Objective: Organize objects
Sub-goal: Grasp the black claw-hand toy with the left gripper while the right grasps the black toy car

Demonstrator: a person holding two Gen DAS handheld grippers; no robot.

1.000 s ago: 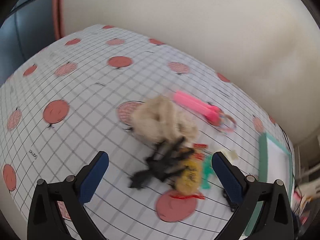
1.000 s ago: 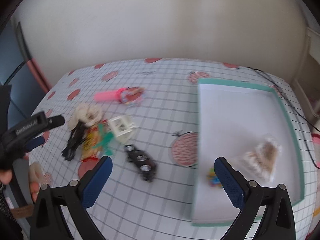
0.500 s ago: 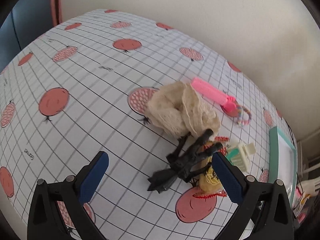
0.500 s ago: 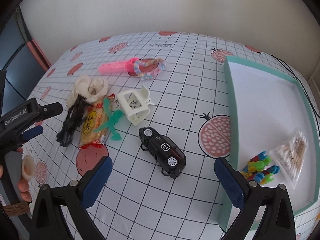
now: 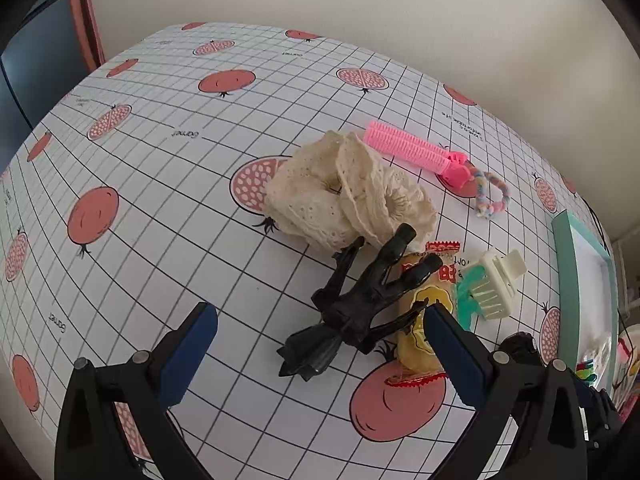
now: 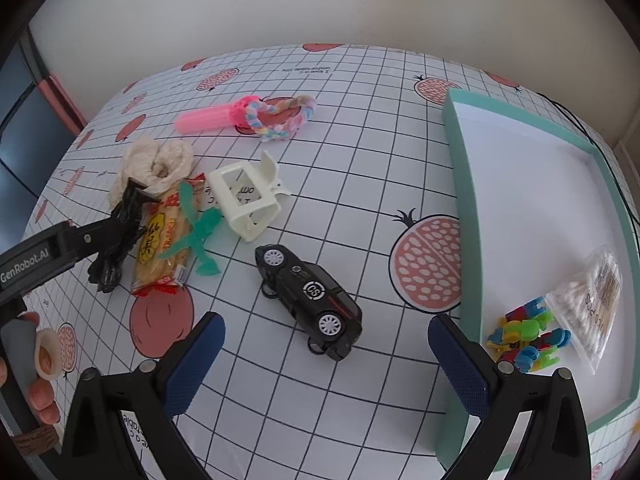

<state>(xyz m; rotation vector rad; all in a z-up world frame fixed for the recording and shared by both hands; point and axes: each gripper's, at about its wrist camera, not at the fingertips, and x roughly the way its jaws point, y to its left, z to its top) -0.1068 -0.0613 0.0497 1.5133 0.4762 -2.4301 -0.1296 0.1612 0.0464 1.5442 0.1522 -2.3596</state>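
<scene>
My left gripper [image 5: 320,344] is open, just above and short of a black claw hair clip [image 5: 352,304] beside a cream lace scrunchie [image 5: 344,196] and a yellow snack packet [image 5: 424,320]. My right gripper [image 6: 326,356] is open over a black toy car [image 6: 312,292]. A teal-rimmed white tray [image 6: 464,208] at the right holds a bag of cotton swabs [image 6: 592,296] and colourful plastic pieces [image 6: 528,332]. The table also holds a cream hair clip [image 6: 248,196], a green toy figure [image 6: 200,236], a pink comb [image 6: 208,118] and a pastel bracelet [image 6: 280,118].
The table has a grid cloth printed with pomegranates [image 6: 428,264]. A wall runs behind it. A dark panel [image 5: 36,76] stands off the left edge. The left gripper's arm [image 6: 60,248] reaches in from the left in the right wrist view.
Both grippers have moved lower and closer to the table. The left one closed in on the black clip; the right one swung left from over the tray to over the toy car.
</scene>
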